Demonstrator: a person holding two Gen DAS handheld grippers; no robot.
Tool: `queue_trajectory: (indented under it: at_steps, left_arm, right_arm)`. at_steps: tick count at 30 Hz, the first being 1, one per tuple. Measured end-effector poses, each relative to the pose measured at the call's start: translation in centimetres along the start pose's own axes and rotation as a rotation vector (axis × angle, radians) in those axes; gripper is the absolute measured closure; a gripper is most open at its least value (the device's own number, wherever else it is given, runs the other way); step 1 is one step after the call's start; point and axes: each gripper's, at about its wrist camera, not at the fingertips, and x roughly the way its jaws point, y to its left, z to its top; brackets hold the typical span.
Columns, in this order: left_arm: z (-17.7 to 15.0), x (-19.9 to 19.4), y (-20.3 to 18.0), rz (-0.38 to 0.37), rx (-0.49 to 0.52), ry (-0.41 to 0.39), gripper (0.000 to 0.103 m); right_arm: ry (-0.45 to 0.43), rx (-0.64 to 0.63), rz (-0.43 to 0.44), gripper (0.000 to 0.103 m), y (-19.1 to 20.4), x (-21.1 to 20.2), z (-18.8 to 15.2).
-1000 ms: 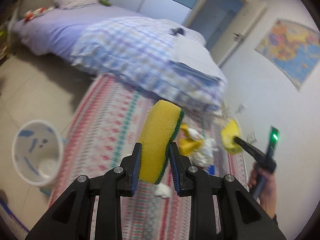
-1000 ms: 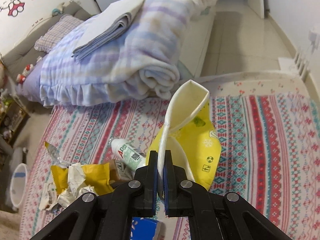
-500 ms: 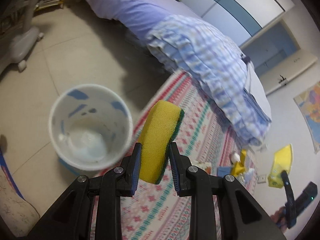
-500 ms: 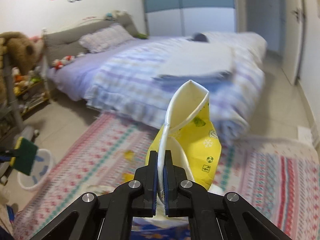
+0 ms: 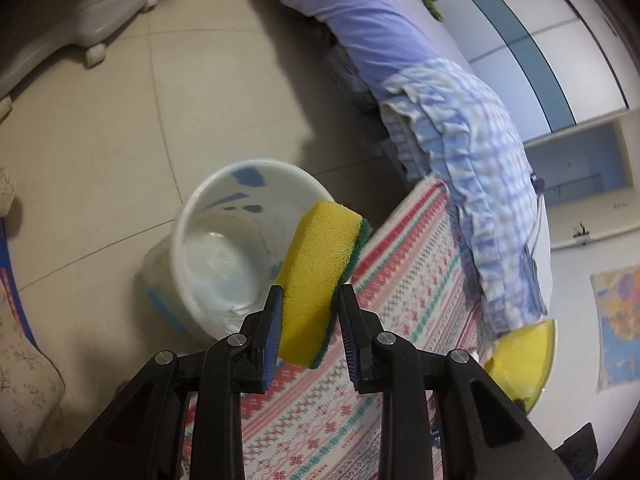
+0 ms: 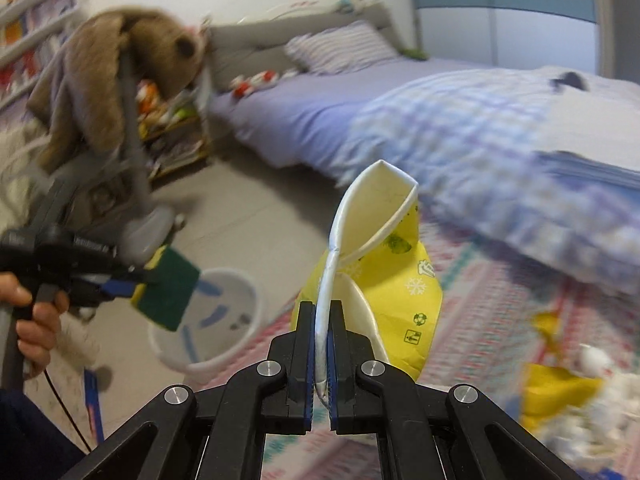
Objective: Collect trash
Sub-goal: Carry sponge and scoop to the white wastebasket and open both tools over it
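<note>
Gripping a yellow-green sponge (image 5: 320, 276), left tongs (image 5: 310, 334) clamped on it right above the white bin (image 5: 208, 240) on the tile floor (image 5: 120, 120), right tongs (image 6: 322, 354) pinched tight on a squashed yellow paper cup (image 6: 384, 280), striped rug (image 5: 400, 300) just beside the bin, bed (image 6: 460, 120) behind

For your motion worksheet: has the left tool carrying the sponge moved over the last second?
Yes. The left tool swung from the rug toward the white bin.
</note>
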Motion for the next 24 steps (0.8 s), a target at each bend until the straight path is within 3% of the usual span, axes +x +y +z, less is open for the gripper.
queue_trajectory:
  at_steps: [9,18,20,22,24]
  left_arm:
    - [1.7,1.3,2.2,0.03,-0.079,0.019,0.069]
    - [2.5,1.8,3.4,0.051,-0.131,0.045,0.065]
    - [2.5,2.0,3.5,0.053,-0.138,0.057,0.056]
    - [2.6,2.1,3.5,0.061,-0.15,0.063,0.039]
    - [2.6,1.8,3.6,0.049,-0.157,0.056,0.039]
  right_arm:
    - [0.078,-0.001,0.133,0.1,7.0,9.2,0.9]
    - [0.167,-0.012,0.153,0.1,9.9,15.7,1.5]
    - [0.185,-0.016,0.159,0.1,10.4,16.9,1.3]
    - [0.202,-0.017,0.156,0.1,10.7,18.1,1.1]
    - [0.222,-0.015,0.151,0.1,10.9,19.4,0.7]
